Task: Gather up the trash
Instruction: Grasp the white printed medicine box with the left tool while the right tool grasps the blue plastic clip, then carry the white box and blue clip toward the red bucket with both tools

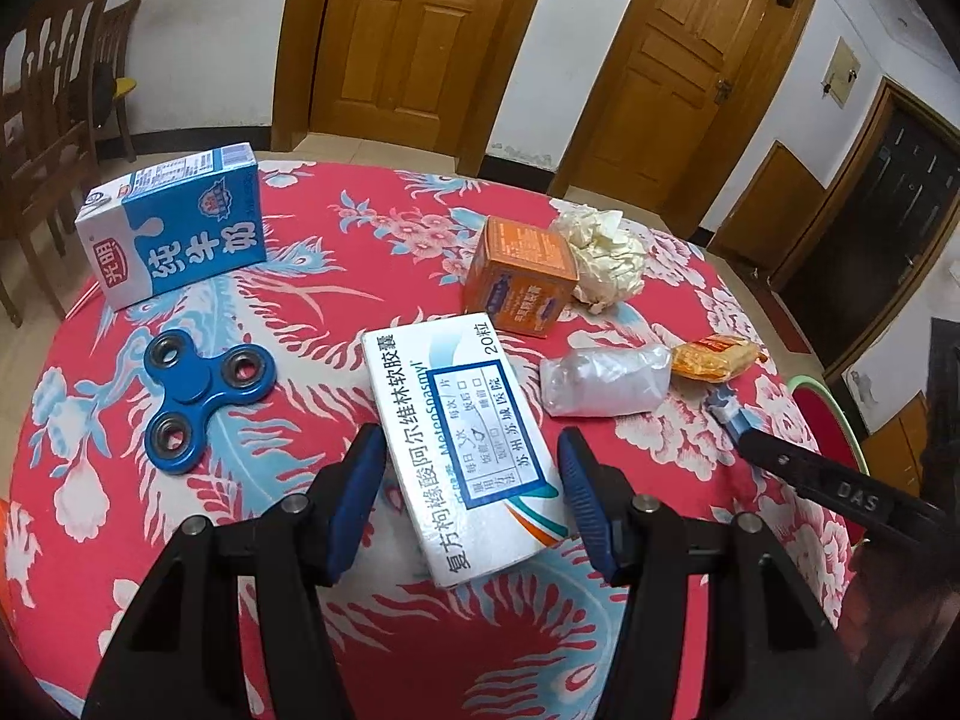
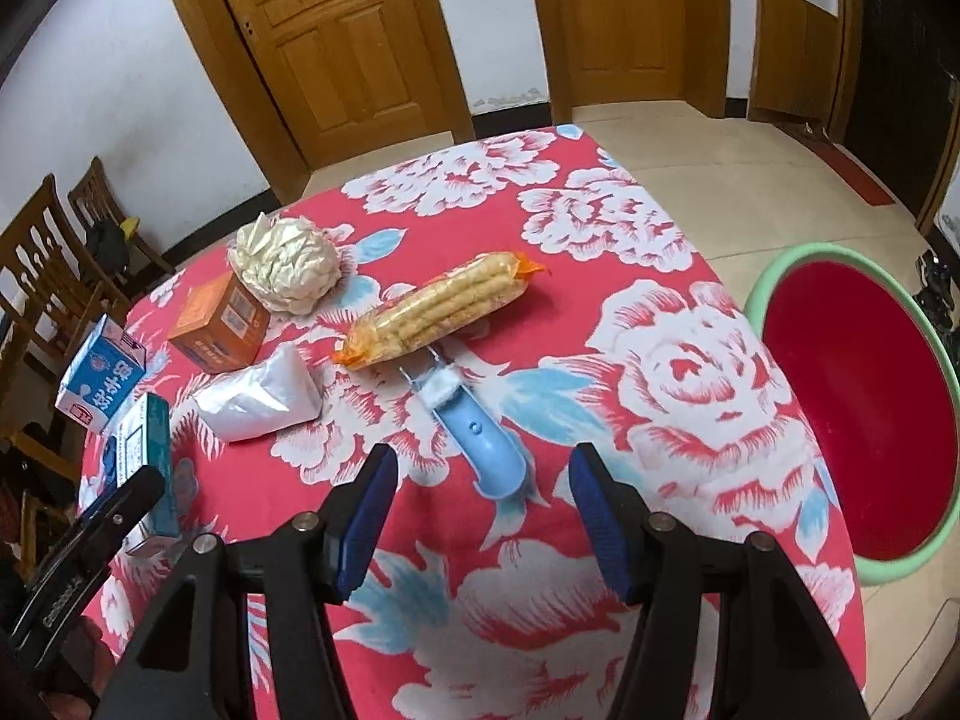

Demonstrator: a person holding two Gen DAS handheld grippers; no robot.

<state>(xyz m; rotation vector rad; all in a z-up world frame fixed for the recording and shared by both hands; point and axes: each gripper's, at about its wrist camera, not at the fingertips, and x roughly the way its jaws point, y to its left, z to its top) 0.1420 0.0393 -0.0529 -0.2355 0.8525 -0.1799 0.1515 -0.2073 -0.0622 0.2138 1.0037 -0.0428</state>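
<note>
Table [image 2: 690, 252], red floral cloth. Nothing collected yet, judging by the layout — every item on the cloth, bin interior bare where visible.

Left gripper [image 1: 474, 504]: jaws wide, straddling near end of white medicine box [image 1: 462, 450]; pads beside both long edges, contact not certain. Likely first pick.

Right gripper [image 2: 480, 510]: jaws wide, holding nothing; blue floss pick [image 2: 480, 438] lying just beyond tips, between them.

Remaining on the table:
- milk carton [image 1: 174, 228], far left, lying on its side;
- blue spinner [image 1: 201, 387], left, near the medicine box — probably not trash;
- orange box [image 1: 519, 273], centre, beyond the medicine box;
- crumpled tissue [image 1: 603, 255], touching the orange box on its right;
- clear plastic bag [image 1: 606, 381], right of the medicine box;
- snack packet [image 2: 438, 309], beyond the floss pick, its underside seemingly over the pick's far tip.

Bin [image 2: 936, 354]: red inside, green rim, on the floor off the right edge of the table. All carrying left to do.
</note>
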